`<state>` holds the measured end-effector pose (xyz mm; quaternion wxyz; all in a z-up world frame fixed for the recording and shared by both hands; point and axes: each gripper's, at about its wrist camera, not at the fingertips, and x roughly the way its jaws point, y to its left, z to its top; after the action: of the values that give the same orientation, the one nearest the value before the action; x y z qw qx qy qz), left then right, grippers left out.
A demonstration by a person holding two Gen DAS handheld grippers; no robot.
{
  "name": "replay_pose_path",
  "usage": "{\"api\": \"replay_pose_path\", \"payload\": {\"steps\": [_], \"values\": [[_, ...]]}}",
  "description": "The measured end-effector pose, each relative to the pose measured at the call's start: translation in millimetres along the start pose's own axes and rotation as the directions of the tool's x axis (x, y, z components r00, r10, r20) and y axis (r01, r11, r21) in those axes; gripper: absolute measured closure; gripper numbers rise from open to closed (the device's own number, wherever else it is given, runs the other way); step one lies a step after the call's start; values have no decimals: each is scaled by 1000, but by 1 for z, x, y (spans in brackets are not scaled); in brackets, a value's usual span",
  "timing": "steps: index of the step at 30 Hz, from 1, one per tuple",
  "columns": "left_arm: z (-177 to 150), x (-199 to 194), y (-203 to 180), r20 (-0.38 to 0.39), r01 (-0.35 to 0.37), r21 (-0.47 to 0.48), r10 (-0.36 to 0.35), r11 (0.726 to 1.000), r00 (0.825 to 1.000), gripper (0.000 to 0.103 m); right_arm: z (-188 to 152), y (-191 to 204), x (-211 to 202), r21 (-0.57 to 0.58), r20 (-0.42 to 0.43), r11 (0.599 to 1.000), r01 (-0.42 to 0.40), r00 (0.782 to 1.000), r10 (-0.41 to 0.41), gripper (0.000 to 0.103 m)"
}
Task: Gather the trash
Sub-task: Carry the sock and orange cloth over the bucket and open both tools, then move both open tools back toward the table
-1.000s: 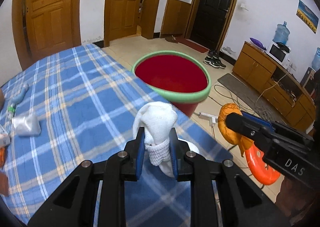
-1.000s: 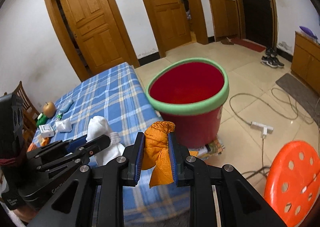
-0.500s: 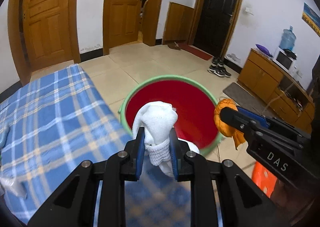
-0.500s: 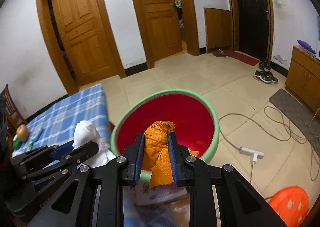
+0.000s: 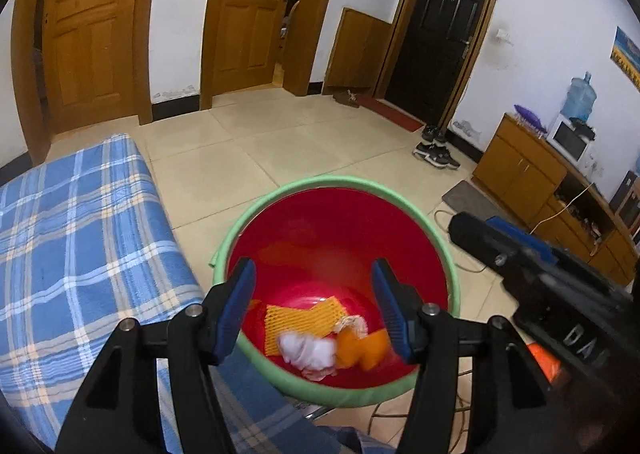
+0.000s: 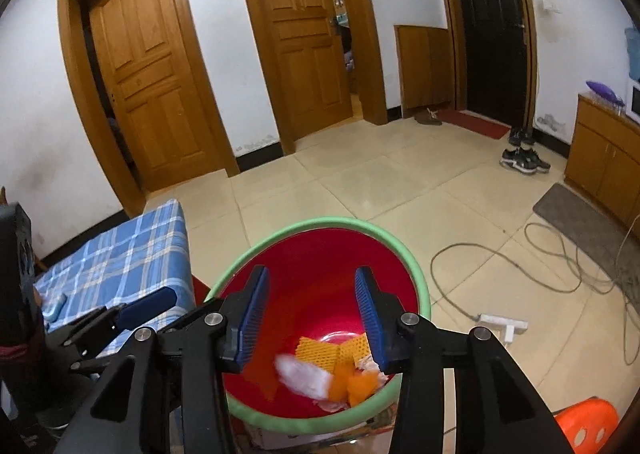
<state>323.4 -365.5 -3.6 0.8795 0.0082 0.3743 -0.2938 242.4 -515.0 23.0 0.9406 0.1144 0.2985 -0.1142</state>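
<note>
Bin (image 5: 432,226): round, red inside, green rim, upright on tiled floor, just beside blue plaid bed (image 5: 80,234) corner. White rag (image 5: 306,350): crumpled, blurred, inside bin near bottom. Orange cloth (image 5: 362,348): bunched, blurred, inside bin, touching white rag on its right. Yellow foam net (image 5: 300,320): flat on bin bottom, partly under rag and cloth.

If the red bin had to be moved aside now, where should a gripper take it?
Grip the red bin's green rim from above, one finger inside the wall and one outside. The mouth is open and upright, the rim thick and rolled, and the tapering wall looks too wide to span.
</note>
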Motion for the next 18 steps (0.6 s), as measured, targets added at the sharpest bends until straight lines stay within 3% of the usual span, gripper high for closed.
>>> {"api": "replay_pose_path", "payload": {"steps": [7, 10, 18], "values": [[-11, -19, -7, 8, -39, 52, 39, 998, 999, 44, -8, 7, -10, 1, -12, 1000, -16, 1000, 16, 58], [-20, -35, -9, -4, -96, 73, 96, 993, 995, 44, -16, 16, -21, -17, -12, 1000, -12, 1000, 12, 58], [-65, -96, -4, -13, -118, 63, 119, 991, 993, 44, -53, 42, -68, -21, -18, 1000, -12, 1000, 12, 58]]}}
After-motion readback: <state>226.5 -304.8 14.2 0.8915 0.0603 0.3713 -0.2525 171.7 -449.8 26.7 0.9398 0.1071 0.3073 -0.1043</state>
